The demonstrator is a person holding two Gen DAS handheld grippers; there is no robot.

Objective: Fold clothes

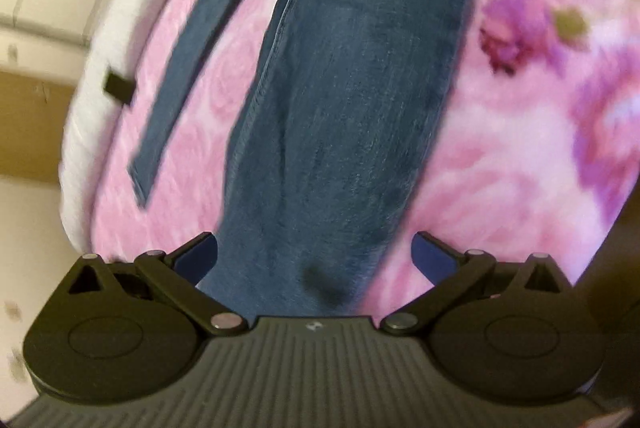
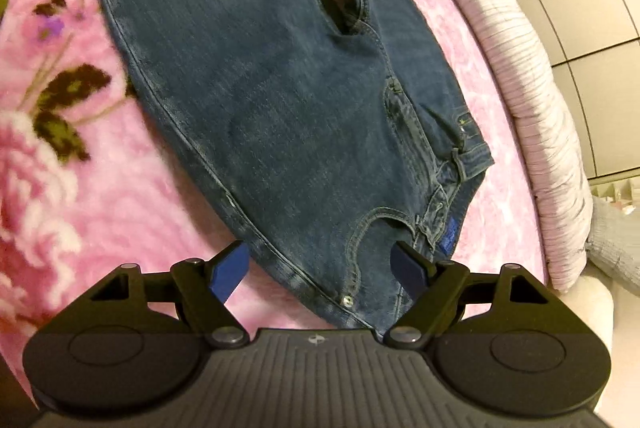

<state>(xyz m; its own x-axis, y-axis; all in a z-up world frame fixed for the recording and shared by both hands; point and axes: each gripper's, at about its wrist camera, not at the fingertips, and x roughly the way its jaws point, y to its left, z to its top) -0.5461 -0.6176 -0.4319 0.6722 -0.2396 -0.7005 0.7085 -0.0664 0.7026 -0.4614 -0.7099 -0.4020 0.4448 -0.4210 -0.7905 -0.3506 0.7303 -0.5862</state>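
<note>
Dark blue jeans [image 2: 280,100] lie flat on a pink flowered blanket [image 2: 80,188]. In the right wrist view the waistband with its belt loops and pocket rivets points toward me, and my right gripper [image 2: 320,264] stands open just over the waist corner, a blue pad on either side of the denim. In the left wrist view one trouser leg [image 1: 340,108] runs from the gripper away up the frame, and the other leg [image 1: 188,68] lies apart to the left. My left gripper [image 1: 314,254] is open, its blue pads either side of the near leg end.
The bed's white edge [image 1: 92,116] curves along the left in the left wrist view, with bare floor beyond. A ribbed pale cover [image 2: 532,108] borders the blanket on the right in the right wrist view, with tiled floor [image 2: 592,8] past it.
</note>
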